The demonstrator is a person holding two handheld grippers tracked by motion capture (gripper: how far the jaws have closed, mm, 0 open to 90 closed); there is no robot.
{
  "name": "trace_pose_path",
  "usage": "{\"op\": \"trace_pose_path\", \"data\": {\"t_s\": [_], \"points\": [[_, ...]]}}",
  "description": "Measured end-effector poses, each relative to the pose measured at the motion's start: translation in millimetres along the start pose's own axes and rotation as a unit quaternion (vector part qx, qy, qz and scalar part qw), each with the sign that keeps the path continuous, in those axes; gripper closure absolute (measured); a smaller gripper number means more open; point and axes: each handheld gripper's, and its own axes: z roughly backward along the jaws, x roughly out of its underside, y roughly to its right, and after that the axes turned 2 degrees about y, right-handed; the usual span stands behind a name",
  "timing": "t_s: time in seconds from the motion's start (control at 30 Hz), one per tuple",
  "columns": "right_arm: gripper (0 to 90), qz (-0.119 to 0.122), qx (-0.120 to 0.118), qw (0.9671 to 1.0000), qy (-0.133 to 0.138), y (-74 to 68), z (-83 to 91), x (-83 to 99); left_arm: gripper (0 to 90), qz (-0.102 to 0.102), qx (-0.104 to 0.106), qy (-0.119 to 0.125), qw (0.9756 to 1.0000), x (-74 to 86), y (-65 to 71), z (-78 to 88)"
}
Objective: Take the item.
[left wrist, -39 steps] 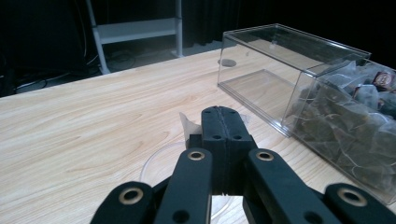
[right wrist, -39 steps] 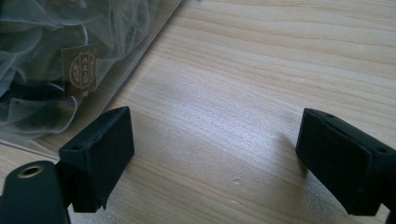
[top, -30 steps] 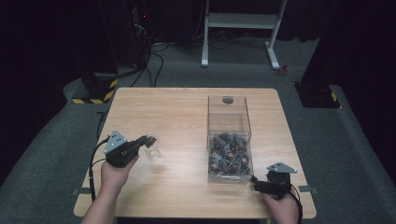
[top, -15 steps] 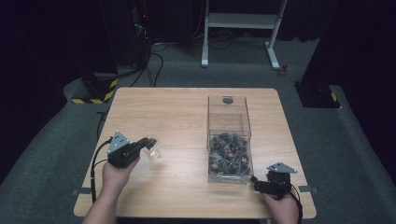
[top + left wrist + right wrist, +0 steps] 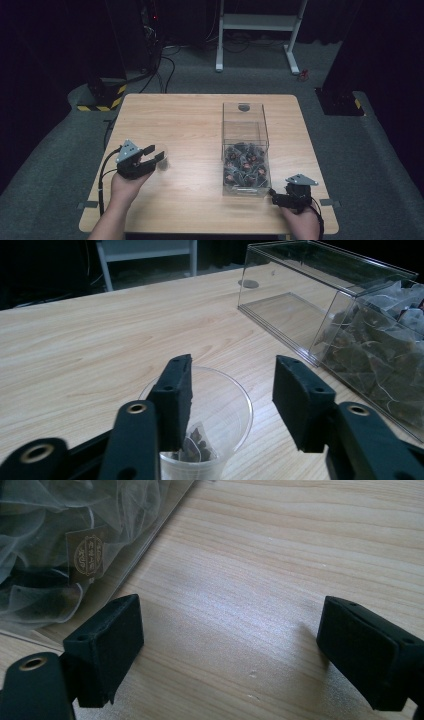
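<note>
While one tea bag (image 5: 196, 444) already lies at the bottom of the cup (image 5: 227, 412), we judge the work of moving bags from the box (image 5: 245, 150) into that cup as barely begun: the near end of the box is heaped with bags (image 5: 246, 165), and the cup looks otherwise empty. The drop itself looks done; what is left, as we read it, is to go back to the box for the next bag.

Our left claw (image 5: 153, 153) hangs just above the cup near the left edge of the table (image 5: 190, 115). Its jaws have just been opening and now stand about half apart, released, with nothing pressed between them. In the left gripper view one jaw reaches down inside the rim, close to the bag below, while the other stands outside the cup; we cannot tell whether the inner jaw touches the wall.

Our right claw (image 5: 280, 198) rests low at the table's near right corner, just beside the box, jaws spread wide over bare wood and holding nothing.
</note>
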Motion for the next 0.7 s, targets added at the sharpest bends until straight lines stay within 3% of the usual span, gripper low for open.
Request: {"op": "trace_pose_path", "data": {"t_s": [0.4, 0.7], "points": [[11.1, 0.000, 0.000, 1.0000, 0.000, 0.0, 0.0, 0.0, 28.1, 0.008, -0.006, -0.002, 1.0000, 6.0, -7.3, 13.4], [11.1, 0.000, 0.000, 1.0000, 0.000, 0.0, 0.0, 0.0, 18.3, 0.009, -0.028, -0.015, 0.9995, 19.4, -20.6, 25.7]]}}
